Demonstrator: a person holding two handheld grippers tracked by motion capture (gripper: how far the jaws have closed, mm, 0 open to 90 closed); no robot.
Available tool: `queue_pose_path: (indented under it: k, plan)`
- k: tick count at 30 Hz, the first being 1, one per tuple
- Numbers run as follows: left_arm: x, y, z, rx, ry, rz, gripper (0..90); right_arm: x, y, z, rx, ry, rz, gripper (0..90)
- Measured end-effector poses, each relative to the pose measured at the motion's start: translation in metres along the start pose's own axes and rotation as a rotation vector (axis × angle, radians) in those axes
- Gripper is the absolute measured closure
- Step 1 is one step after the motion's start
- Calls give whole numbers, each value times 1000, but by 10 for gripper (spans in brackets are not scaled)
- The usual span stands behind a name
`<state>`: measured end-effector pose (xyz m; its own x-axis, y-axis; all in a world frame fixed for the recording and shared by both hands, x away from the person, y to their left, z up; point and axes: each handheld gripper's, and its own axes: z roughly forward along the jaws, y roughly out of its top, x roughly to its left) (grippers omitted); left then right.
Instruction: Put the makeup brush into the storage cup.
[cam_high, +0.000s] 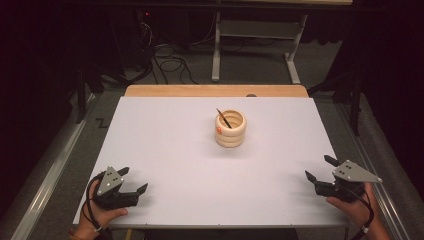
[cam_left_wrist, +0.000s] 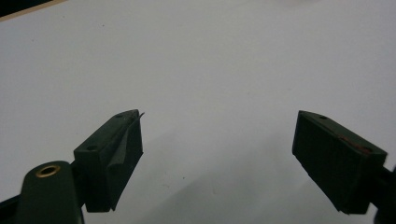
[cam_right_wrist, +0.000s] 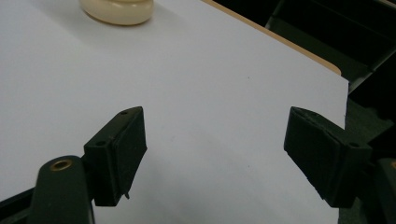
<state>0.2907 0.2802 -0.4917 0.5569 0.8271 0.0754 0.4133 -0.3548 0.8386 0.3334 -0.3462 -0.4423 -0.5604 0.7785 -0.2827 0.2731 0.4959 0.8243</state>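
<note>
Holding both hand-held grippers, left (cam_high: 134, 180) and right (cam_high: 317, 168), released at the white desk (cam_high: 165, 145) corners; cream ribbed ceramic cup (cam_high: 230, 128) with thin dark stick (cam_high: 223, 118) untouched, nothing started.

- One cream ringed holder (cam_high: 230, 129) stands on the table.
- One dark pen (cam_high: 223, 118) leans inside it.
- Two grippers: left gripper (cam_high: 134, 180), right gripper (cam_high: 318, 168).
- One white table (cam_high: 175, 150).

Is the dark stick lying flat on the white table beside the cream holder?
No, the dark stick stands tilted inside the cream holder, its tip above the rim.
</note>
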Motion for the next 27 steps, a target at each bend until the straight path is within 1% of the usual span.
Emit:
queue_pose_path:
  k: [1,5,12,17,18,21,22,27]
  plan:
    - [0,0,0,0,1,0,171,-1,-1,-1,3,-2,-5,217]
    - [0,0,0,0,1,-2,171,-2,-8,-3,4,-1,5,217]
    - [0,0,0,-1,0,-1,171,-4,-18,-8,5,-9,39,217]
    - [0,0,1,-1,1,-2,171,-6,-25,-10,12,-9,53,217]
    - [0,0,0,-3,0,-1,171,-5,-27,-10,15,-7,66,217]
    - [0,1,0,-4,3,0,171,-6,-32,-11,10,-8,74,217]
    - [0,1,0,-4,3,-1,171,-6,-33,-12,7,-6,88,217]
    - [0,1,0,-2,1,1,171,-6,-36,-12,1,-7,103,217]
